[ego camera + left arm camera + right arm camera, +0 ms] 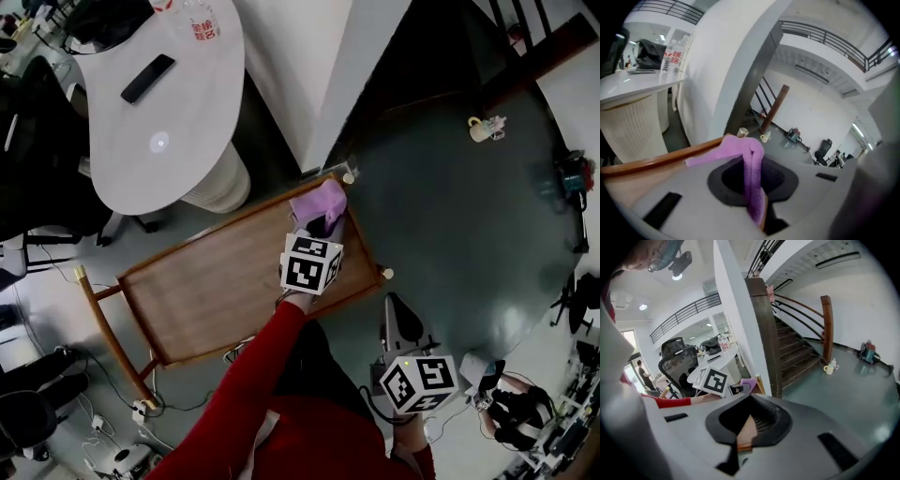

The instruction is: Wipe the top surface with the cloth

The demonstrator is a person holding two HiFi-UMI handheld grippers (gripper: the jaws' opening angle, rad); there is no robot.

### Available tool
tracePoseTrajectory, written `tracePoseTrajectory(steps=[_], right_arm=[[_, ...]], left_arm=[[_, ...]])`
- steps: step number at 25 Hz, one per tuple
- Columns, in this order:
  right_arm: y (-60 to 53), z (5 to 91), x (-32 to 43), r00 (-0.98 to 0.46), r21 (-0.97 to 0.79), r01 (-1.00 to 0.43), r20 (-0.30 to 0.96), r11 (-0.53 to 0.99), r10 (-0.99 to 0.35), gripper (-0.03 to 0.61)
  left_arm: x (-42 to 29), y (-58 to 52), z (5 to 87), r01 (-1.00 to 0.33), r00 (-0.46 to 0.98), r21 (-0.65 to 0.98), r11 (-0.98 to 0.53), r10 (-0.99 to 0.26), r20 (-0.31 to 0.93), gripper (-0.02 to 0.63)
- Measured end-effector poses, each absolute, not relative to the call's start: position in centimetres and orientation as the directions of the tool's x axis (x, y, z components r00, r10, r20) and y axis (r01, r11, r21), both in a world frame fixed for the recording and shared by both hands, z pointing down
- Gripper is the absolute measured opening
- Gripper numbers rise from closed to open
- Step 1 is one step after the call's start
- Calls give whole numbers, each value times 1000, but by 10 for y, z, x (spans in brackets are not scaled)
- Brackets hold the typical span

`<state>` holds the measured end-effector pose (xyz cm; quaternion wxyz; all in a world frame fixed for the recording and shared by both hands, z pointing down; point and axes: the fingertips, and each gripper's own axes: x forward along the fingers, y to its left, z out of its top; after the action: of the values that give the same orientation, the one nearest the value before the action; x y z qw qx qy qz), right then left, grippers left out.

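I see the wooden cart top (206, 281), with the purple cloth (320, 200) at its far right corner, clamped in my left gripper (323, 225). My right gripper (400, 323) hangs beside the cart, jaws together on nothing. I can't read the red bottle labels (204, 22).

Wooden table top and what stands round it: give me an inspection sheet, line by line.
Surface: wooden table top, rimmed, bare except at its far right corner.
Job's things: purple cloth, bunched at that corner.
Clutter: nothing seen on the top.
Grippers: left gripper shut on the cloth; right gripper shut, empty, off the table.
Cables: cables trail on the floor by the table's near left leg.
Surroundings: white desk carrying a black flat device; mug on the green floor.
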<state>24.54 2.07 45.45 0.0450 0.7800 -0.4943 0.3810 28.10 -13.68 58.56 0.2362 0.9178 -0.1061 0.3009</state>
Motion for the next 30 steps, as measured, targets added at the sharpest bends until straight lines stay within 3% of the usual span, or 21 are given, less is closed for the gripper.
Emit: tracePoseTrajectory(steps=[4, 7, 11, 14, 17, 22, 26, 30], right_arm=[[-27, 452, 257, 86, -321, -881, 613, -347, -785, 3], [-78, 445, 241, -36, -333, -922, 578, -196, -815, 3], [-126, 444, 189, -223, -359, -933, 541, 17, -811, 3], [-143, 442, 149, -321, -371, -920, 536, 124, -781, 3], [-145, 446, 121, -376, -377, -908, 545, 182, -749, 3], [-139, 453, 111, -375, -367, -913, 572, 181, -730, 3], [-126, 450, 118, -314, -349, -930, 581, 118, -751, 3], [-105, 449, 141, -207, -335, -942, 591, -3, -779, 3]], left_arm=[[231, -186, 540, -504, 788, 380, -776, -232, 571, 49], [139, -233, 508, -658, 715, 332, -675, -423, 557, 49], [-32, -266, 482, -884, 425, 102, -457, -693, 582, 49], [-136, -265, 473, -953, 191, -78, -292, -782, 593, 49], [-188, -255, 480, -962, 65, -174, -212, -792, 606, 49], [-196, -241, 510, -947, 15, -233, -222, -754, 657, 49], [-181, -239, 548, -945, 80, -166, -282, -691, 719, 49], [-115, -230, 580, -907, 243, -34, -419, -589, 771, 49]])
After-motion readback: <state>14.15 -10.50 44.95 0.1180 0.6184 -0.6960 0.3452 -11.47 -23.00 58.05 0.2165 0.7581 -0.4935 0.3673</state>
